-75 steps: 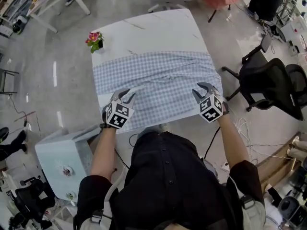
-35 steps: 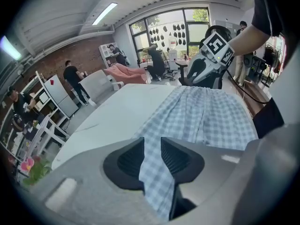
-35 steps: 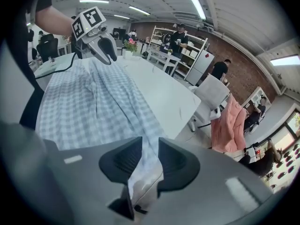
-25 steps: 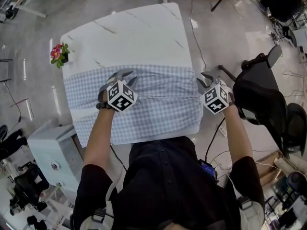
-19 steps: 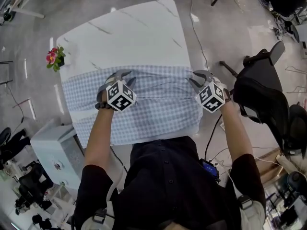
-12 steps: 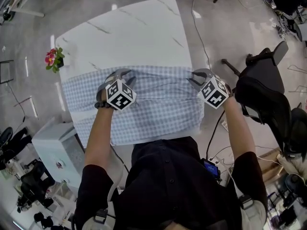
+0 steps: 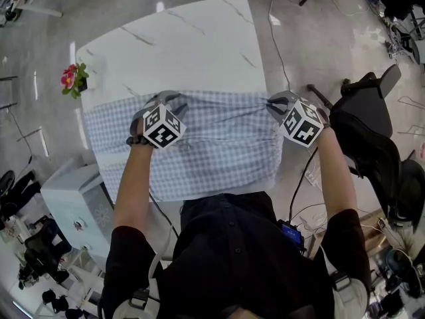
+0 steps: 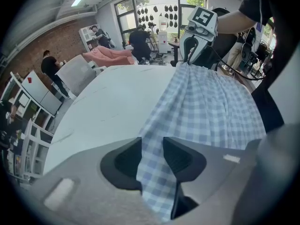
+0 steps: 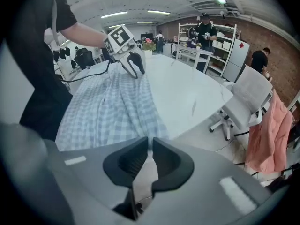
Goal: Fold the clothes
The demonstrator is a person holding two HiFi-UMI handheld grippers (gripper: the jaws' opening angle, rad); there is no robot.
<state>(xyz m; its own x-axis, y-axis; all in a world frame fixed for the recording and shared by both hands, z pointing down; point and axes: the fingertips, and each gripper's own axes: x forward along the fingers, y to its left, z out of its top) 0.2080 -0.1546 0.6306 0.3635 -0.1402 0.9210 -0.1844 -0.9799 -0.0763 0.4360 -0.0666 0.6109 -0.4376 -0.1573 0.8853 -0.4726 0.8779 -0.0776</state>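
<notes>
Left gripper (image 7: 167,98): tips point down at the far edge of the checked cloth (image 7: 219,145), roughly a third of the way in from its left end. Jaws stand apart and have just been opening. Cloth shows in the gap, but the pads don't look pressed on it. No grip here yet, by my reading.

Cloth: spread flat over the near half of the desk (image 7: 186,45). Long axis runs from the desk's left edge to its right edge, and the near hem hangs off the near edge toward the person. From both grippers the body of the cloth lies back toward the person. A fold would likely draw the far edge across the short axis to the near one.

Right gripper (image 7: 279,102): at the cloth's far right corner, by the desk's right edge. Jaws have just been closing and are now all but together, pinching the cloth edge; fabric puckers toward them. Right side is ahead; left needs to close before any lift.
</notes>
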